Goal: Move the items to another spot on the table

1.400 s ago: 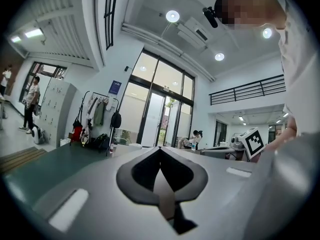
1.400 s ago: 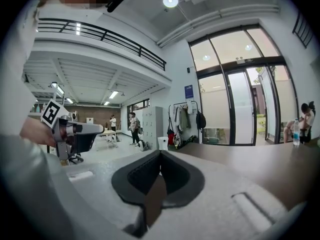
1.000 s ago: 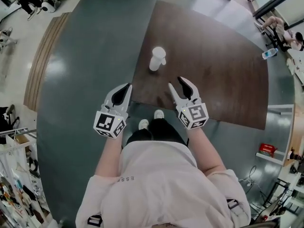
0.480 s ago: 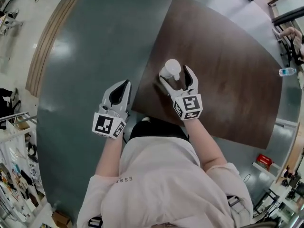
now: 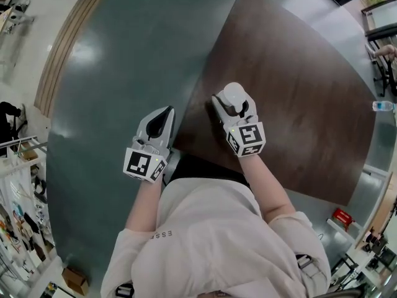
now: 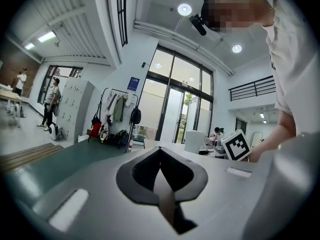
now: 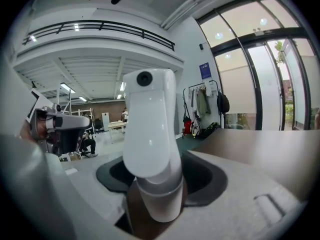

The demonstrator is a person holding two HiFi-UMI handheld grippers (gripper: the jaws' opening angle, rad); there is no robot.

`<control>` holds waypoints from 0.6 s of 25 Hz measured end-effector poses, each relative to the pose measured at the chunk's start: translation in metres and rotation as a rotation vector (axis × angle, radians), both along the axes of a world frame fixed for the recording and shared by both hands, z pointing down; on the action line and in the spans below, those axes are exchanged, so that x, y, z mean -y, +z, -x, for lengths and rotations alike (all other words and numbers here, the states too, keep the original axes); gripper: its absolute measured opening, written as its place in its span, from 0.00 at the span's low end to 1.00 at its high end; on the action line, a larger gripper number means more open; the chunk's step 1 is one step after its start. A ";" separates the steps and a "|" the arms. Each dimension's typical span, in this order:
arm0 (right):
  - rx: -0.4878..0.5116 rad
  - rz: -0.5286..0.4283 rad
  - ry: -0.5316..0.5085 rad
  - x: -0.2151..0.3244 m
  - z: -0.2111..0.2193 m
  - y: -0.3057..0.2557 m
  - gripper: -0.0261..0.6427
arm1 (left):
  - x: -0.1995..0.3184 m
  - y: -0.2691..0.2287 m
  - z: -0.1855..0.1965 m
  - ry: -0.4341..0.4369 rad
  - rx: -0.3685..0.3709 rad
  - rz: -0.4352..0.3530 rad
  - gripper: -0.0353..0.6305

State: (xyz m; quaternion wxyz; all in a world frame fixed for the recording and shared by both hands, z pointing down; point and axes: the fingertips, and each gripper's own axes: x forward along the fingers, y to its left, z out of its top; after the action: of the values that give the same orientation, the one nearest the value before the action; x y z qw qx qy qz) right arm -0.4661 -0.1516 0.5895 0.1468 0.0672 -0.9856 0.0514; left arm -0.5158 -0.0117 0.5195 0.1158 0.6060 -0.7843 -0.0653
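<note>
The left tongs [image 5: 164, 114] hang just off the bench's [image 5: 298, 98] near edge, over the green floor [image 5: 124, 73]. They are pressed together with nothing in them (their seam shows no gap). To their right, the right tongs [image 5: 233, 106] have just been closing and pinch the white bottle [image 5: 233, 94]. The bottle stands upright between them, near that same edge of the dark bench.

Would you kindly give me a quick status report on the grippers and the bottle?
Left gripper shut, empty. Right gripper fingers just closing round the white bottle, grip unconfirmed. Bottle upright on brown table. Nothing in the way.
</note>
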 end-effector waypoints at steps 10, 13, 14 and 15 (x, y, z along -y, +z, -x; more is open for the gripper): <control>0.010 0.010 -0.045 -0.023 -0.002 -0.022 0.41 | -0.021 -0.019 0.007 0.000 -0.003 -0.006 0.08; 0.013 -0.008 -0.013 -0.032 -0.013 -0.044 0.41 | -0.031 -0.028 0.004 0.028 0.000 -0.023 0.08; 0.016 -0.016 0.004 -0.034 -0.019 -0.052 0.41 | -0.033 -0.033 0.001 0.044 0.000 -0.026 0.08; 0.020 -0.024 0.022 -0.035 -0.024 -0.061 0.41 | -0.033 -0.038 -0.003 0.062 -0.001 -0.029 0.08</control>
State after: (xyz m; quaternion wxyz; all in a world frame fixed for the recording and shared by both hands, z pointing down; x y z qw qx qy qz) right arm -0.4417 -0.1162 0.5289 0.1355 0.0794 -0.9867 0.0420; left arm -0.5131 0.0215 0.4810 0.1096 0.6316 -0.7640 -0.0733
